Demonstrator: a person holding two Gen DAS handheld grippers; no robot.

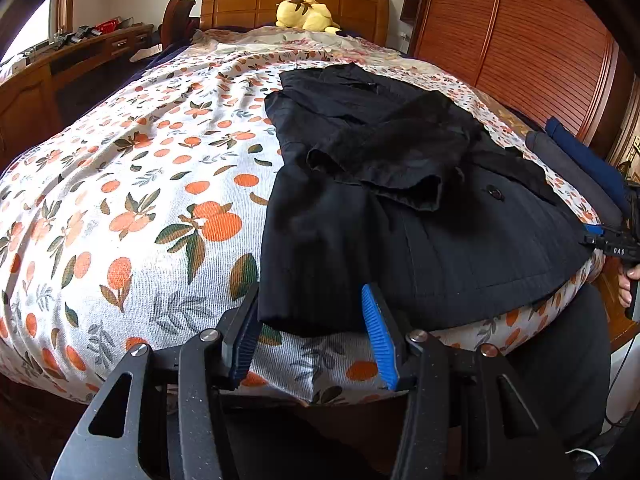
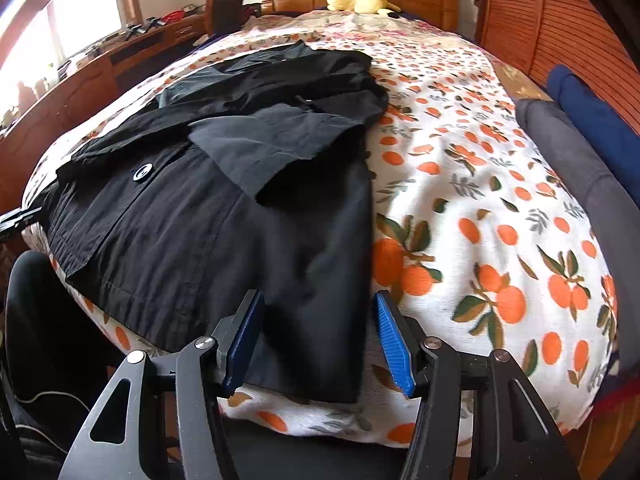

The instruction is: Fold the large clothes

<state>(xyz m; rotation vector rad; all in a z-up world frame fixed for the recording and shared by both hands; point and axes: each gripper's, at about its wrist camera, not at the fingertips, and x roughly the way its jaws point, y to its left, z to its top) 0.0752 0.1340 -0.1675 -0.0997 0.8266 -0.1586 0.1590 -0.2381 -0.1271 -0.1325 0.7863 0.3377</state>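
A large black coat (image 1: 360, 208) lies flat on the bed, both sleeves folded across its front, hem toward me. It also shows in the right wrist view (image 2: 224, 208). My left gripper (image 1: 312, 332) is open, its blue pads on either side of the hem's left corner, just above the bed's near edge. My right gripper (image 2: 320, 340) is open, its pads straddling the hem's right corner. Neither gripper holds cloth. The right gripper also shows at the far right of the left wrist view (image 1: 616, 246).
The bed has an orange-fruit print cover (image 1: 140, 200). A yellow plush toy (image 1: 306, 14) lies by the wooden headboard. Folded grey and blue clothes (image 2: 580, 152) lie along the bed's right edge by a wooden wardrobe (image 1: 520, 32). A wooden desk (image 1: 60, 68) stands left.
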